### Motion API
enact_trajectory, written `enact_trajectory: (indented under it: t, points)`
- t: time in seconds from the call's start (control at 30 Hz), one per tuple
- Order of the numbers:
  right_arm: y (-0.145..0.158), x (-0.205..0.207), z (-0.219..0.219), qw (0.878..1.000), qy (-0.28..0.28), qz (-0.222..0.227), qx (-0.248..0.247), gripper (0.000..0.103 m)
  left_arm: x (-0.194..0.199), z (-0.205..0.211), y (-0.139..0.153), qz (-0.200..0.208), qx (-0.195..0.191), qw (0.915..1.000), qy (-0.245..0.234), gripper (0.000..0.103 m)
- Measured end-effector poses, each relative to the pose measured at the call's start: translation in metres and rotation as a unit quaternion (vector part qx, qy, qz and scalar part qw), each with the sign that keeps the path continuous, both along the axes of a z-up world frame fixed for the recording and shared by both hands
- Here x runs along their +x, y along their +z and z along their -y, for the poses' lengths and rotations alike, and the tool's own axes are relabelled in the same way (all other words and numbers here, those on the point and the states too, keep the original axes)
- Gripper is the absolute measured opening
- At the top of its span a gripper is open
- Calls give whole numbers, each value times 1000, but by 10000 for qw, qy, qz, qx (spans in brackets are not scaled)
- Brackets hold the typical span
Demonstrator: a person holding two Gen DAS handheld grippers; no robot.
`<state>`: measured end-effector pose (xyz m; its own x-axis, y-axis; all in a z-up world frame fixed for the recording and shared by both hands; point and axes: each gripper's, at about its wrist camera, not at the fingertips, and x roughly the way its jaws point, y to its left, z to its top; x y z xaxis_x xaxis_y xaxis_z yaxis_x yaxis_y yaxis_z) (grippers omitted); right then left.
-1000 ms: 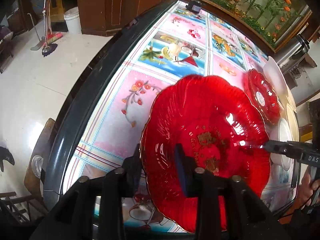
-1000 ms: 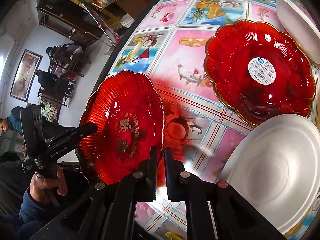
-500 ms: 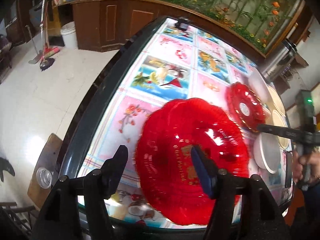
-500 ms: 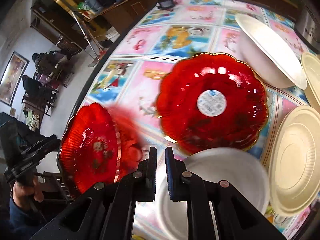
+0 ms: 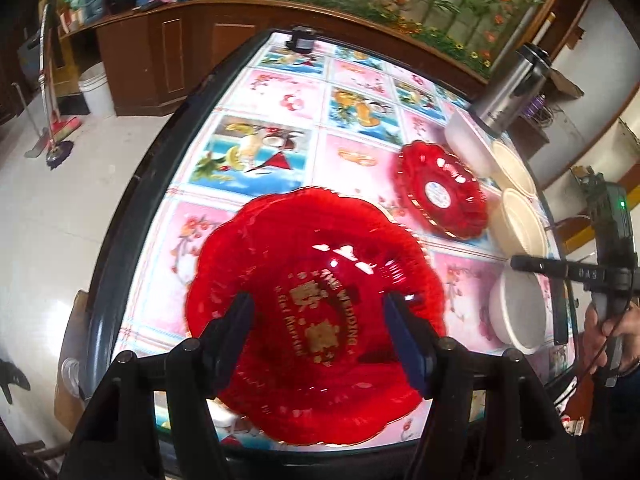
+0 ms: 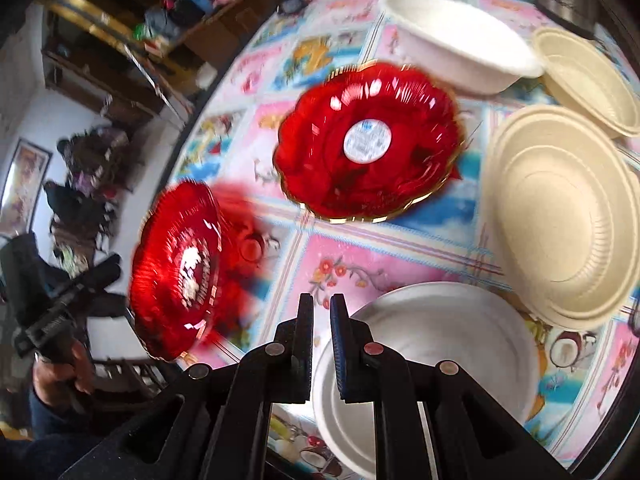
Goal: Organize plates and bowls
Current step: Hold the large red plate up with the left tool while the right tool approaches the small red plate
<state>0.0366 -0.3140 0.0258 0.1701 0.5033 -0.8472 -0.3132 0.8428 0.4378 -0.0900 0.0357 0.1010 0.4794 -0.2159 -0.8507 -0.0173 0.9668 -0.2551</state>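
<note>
1. Red plate with gold lettering lies flat at the near edge of the patterned table, under the left gripper, whose jaws stand well apart and grip nothing.
2. Right gripper has its jaws nearly together and empty, above a white bowl.
3. Stickered red plate sits farther back.
4. Cream bowls and a second white bowl line the far right side.

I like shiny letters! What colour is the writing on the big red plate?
Gold, on the big red plate. The left wrist view shows it best.
</note>
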Motion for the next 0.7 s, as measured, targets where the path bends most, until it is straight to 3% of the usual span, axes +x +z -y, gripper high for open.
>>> enact_trajectory:
  t: [0.17,0.33,0.7]
  points:
    - [5,15,17,9985,-533,125,-27,11,7,17,6,40,12,9996,-273,66]
    - [-8,36,28,9957,-915,-122,98,11,5,21,10,73,45,9992,-402,66]
    - [-36,72,25,9906,-1250,-537,-100,12,-9,5,8,34,-19,9998,-191,67]
